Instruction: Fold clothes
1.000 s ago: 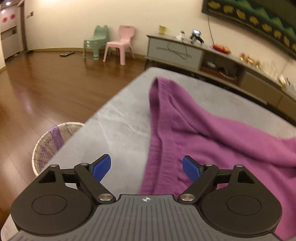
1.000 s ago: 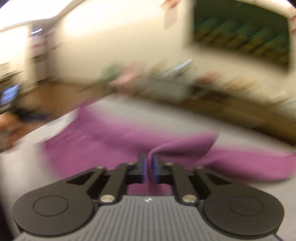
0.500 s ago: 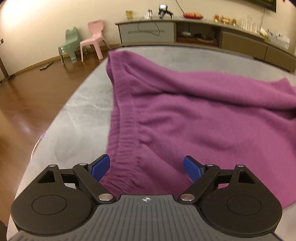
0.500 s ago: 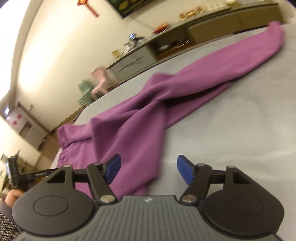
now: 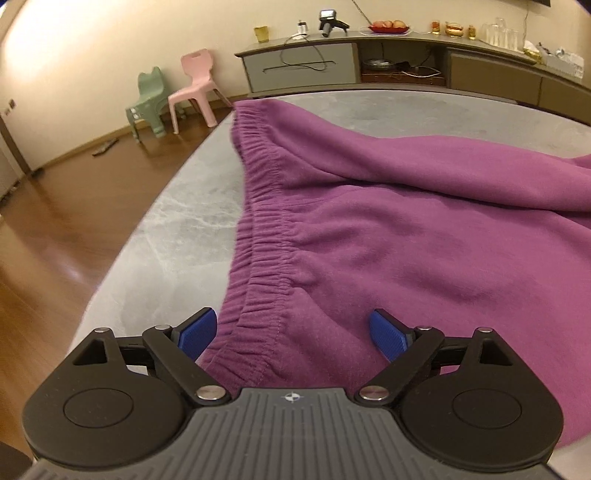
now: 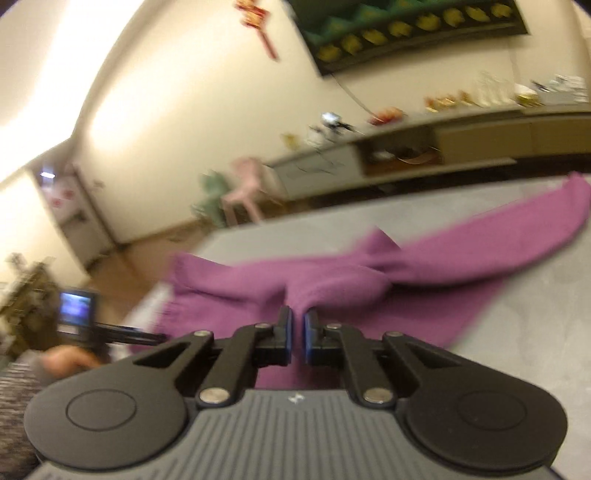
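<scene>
**Purple trousers spread on the grey table, one gripper wide, one pinching**

Here the purple trousers (image 5: 388,236) lie across the grey marbled table (image 5: 184,206), the elastic waistband (image 5: 258,221) running away from the left wrist camera roughly parallel to the table's left edge, with a strip of bare tabletop between band and edge. Past that edge is wooden floor (image 5: 48,236), then a green chair (image 5: 147,101) and a pink chair (image 5: 194,88) against the far wall. Beyond the table's far edge stands a long sideboard (image 5: 369,62).

The left gripper (image 5: 293,338) sits low over the near end of the waistband, its blue pads (image 5: 195,334) spread wide on either side of the fabric and not clamping it.

The right wrist view is blurred and tilted. The right gripper (image 6: 295,334) has its jaws drawn nearly together, with a raised fold of the trousers (image 6: 332,288) pinched between them. One trouser leg (image 6: 517,240) stretches away to the right across the table, with bare grey surface beside it.

A plate of fruit (image 5: 389,26) sits on the sideboard.
</scene>
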Motion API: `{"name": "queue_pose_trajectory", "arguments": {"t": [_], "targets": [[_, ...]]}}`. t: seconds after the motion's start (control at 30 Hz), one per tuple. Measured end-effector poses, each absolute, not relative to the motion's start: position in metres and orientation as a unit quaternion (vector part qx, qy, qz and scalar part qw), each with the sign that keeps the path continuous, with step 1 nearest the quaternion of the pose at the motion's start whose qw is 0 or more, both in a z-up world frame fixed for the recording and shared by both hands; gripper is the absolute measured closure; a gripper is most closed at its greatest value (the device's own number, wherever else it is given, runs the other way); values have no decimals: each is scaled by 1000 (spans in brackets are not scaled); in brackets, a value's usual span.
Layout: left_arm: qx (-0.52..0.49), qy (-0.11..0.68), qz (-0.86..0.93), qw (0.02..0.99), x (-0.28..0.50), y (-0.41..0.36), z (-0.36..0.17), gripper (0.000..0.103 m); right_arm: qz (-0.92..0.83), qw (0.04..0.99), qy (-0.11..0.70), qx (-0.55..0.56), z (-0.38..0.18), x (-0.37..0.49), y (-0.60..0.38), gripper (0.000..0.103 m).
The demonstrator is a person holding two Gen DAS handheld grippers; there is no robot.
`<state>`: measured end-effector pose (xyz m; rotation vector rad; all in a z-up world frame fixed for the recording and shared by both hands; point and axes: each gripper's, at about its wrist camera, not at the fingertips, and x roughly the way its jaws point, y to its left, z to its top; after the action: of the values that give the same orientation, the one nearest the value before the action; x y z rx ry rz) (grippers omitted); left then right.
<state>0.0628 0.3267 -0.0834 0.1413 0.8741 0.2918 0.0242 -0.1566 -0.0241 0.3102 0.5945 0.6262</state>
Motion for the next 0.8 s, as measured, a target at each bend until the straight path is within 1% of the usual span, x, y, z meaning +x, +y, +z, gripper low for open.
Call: {"name": "queue_pose_trajectory", "arguments": {"t": [0.03, 0.07, 0.1, 0.13, 0.17, 0.3, 0.37, 0.43, 0.5, 0.53, 0.57, 0.6, 0.63, 0.73, 0.8], "targets": [[72, 421, 145, 893, 63, 327, -83, 12, 322, 886, 298, 154, -23, 21, -162, 88], [77, 420, 151, 892, 64, 328, -83, 12, 341, 871, 316, 158, -27, 21, -167, 73], [82, 419, 158, 890, 65, 329, -83, 12, 335, 870, 324, 158, -32, 22, -172, 51], [84, 419, 162, 889, 65, 330, -83, 12, 311, 877, 332, 157, -40, 29, -176, 43], [85, 419, 164, 889, 66, 329, -83, 12, 285, 883, 340, 156, -48, 38, -179, 41], [101, 417, 172, 887, 65, 323, -84, 12, 177, 899, 371, 151, -83, 74, -193, 42], [99, 417, 173, 887, 65, 322, -84, 12, 122, 903, 385, 147, -100, 93, -200, 41], [92, 417, 173, 888, 66, 324, -84, 12, 67, 904, 397, 144, -118, 111, -206, 42], [86, 417, 171, 888, 67, 325, -84, 12, 53, 916, 382, 112, -125, 120, -196, 42], [83, 418, 171, 889, 67, 325, -84, 12, 54, 920, 376, 92, -127, 125, -188, 47], [80, 418, 170, 889, 68, 326, -84, 12, 60, 924, 371, 75, -127, 130, -181, 70], [77, 418, 169, 889, 68, 327, -84, 12, 72, 924, 370, 61, -127, 132, -177, 100], [74, 418, 169, 890, 68, 328, -84, 12, 79, 925, 369, 53, -126, 132, -175, 100], [67, 418, 171, 890, 70, 330, -83, 12, 53, 929, 356, 87, -109, 116, -195, 100], [70, 417, 174, 889, 71, 329, -83, 12, 13, 934, 333, 128, -81, 89, -225, 100]]}}
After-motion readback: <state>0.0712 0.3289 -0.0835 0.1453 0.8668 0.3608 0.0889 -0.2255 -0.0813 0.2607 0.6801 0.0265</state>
